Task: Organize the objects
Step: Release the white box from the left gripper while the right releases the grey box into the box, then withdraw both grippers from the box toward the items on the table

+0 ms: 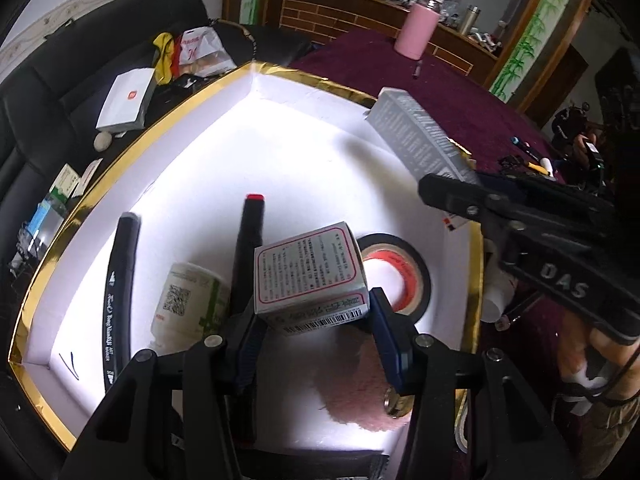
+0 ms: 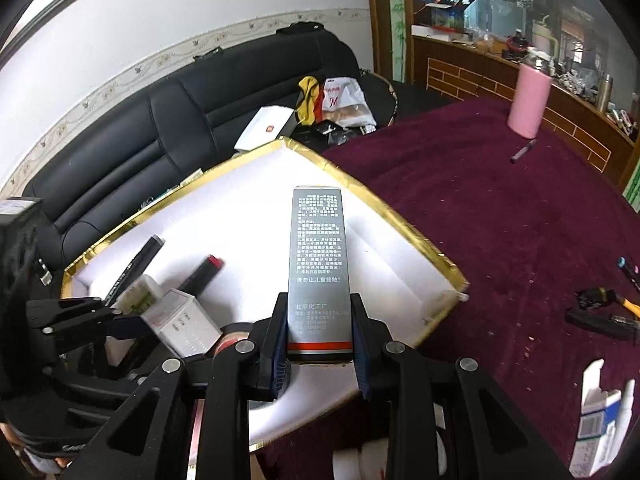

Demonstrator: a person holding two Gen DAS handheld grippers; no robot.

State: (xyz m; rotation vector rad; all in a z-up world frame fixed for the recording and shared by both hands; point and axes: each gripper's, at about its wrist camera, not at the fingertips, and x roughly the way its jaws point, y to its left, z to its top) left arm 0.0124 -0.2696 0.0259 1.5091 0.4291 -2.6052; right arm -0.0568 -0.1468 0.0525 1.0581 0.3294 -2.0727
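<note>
Maroon tablecloth [image 2: 500, 220] under gold-rimmed white tray [image 2: 404, 220]; black sofa [image 2: 180, 120] beyond. Your left gripper [image 1: 314, 304] clenched on small red-bordered box [image 1: 310, 268], held over tray's near part. Black tape roll [image 1: 416, 264] just right of it, white bottle [image 1: 188, 300] and two black markers [image 1: 124, 280] left. Your right gripper [image 2: 320, 344] grasping tall grey carton [image 2: 318, 264], above tray's near right edge. Pink tumbler [image 2: 528, 100] far right.

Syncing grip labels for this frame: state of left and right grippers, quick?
Left gripper: closed on the small white box with the red border, over the tray.
Right gripper: closed on the tall grey box.
</note>
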